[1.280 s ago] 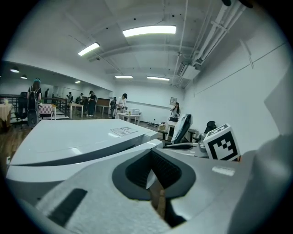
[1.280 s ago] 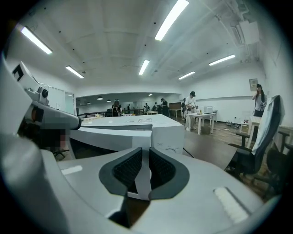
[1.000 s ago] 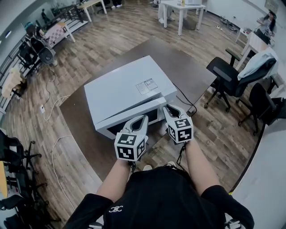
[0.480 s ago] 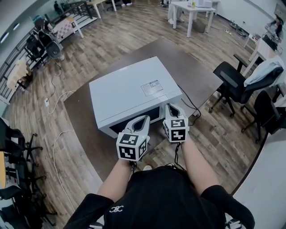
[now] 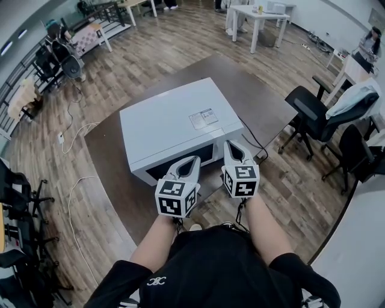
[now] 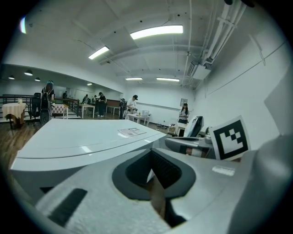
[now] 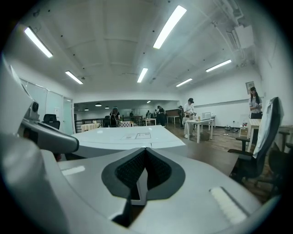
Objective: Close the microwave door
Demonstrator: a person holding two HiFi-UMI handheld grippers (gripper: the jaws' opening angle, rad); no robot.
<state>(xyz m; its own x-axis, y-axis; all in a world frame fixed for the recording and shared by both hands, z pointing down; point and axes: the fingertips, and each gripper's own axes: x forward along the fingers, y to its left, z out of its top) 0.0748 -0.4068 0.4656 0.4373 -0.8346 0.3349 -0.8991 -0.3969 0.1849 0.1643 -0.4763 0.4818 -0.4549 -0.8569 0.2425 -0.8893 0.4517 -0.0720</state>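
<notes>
The microwave door (image 5: pixel 180 161) has swung up nearly flush, and the right gripper (image 5: pixel 232 144) has pinched shut, empty. Push squarely on the door until it latches. The left gripper (image 5: pixel 194 160) is likewise closed, empty.

I'm standing in a big open-plan office or lab hall. It has a pale wood-plank floor (image 5: pixel 150 54) and long fluorescent ceiling strips (image 7: pixel 169 27). White rectangular work tables (image 5: pixel 258 11) stand further off, black swivel office chairs (image 5: pixel 310 117) beside my dark brown counter (image 5: pixel 264 99), and people (image 7: pixel 189 107) at the distant tables.

microwave label (image 5: pixel 202 118) unreadable, door (image 5: pixel 201 153) mostly hidden
</notes>
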